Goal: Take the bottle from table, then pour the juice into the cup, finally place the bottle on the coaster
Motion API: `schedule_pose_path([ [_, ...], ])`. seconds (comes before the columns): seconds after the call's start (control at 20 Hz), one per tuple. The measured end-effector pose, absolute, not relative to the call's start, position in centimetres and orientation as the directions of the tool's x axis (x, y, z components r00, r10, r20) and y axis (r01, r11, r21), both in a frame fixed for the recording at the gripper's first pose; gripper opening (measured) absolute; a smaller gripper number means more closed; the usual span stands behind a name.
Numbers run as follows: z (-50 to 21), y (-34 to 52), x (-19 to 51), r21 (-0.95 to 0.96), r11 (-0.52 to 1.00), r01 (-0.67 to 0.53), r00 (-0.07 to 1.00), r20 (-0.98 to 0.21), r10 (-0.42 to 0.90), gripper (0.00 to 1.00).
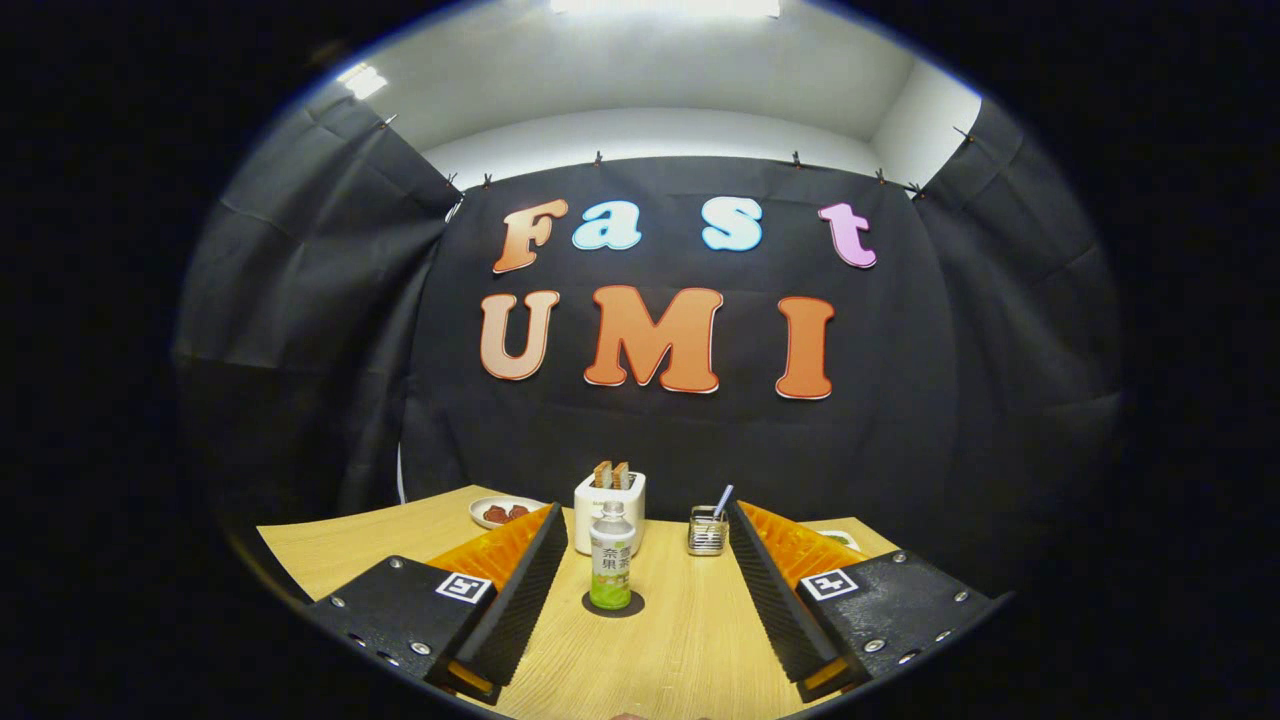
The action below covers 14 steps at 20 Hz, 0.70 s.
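A small bottle (611,556) with a white cap, a pale label and green juice at its base stands upright on a dark round coaster (613,604) on the wooden table (680,650). It lies between my fingers and a little ahead of them. My gripper (645,525) is open, its fingers wide apart and touching nothing. A ribbed glass cup (707,532) with a straw in it stands beyond the bottle, close to the right finger's tip.
A white toaster (609,510) with two slices of bread stands right behind the bottle. A small white plate (503,512) of dark red food sits at the back left. The black cloth wall hangs just behind the table.
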<state>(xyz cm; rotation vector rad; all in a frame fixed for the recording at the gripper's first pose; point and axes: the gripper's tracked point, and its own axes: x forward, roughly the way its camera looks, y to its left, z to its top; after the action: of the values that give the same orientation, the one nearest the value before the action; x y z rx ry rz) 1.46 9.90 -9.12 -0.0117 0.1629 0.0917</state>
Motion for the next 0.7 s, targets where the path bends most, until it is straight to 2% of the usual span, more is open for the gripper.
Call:
schedule_pose_path([
  [0.4,-7.6,7.4,-0.6,0.075,0.994,-0.082,0.991,-0.104,0.089,0.97],
  [0.7,-6.5,4.8,-1.5,0.071,0.997,-0.007,0.998,-0.062,0.012,0.96],
])
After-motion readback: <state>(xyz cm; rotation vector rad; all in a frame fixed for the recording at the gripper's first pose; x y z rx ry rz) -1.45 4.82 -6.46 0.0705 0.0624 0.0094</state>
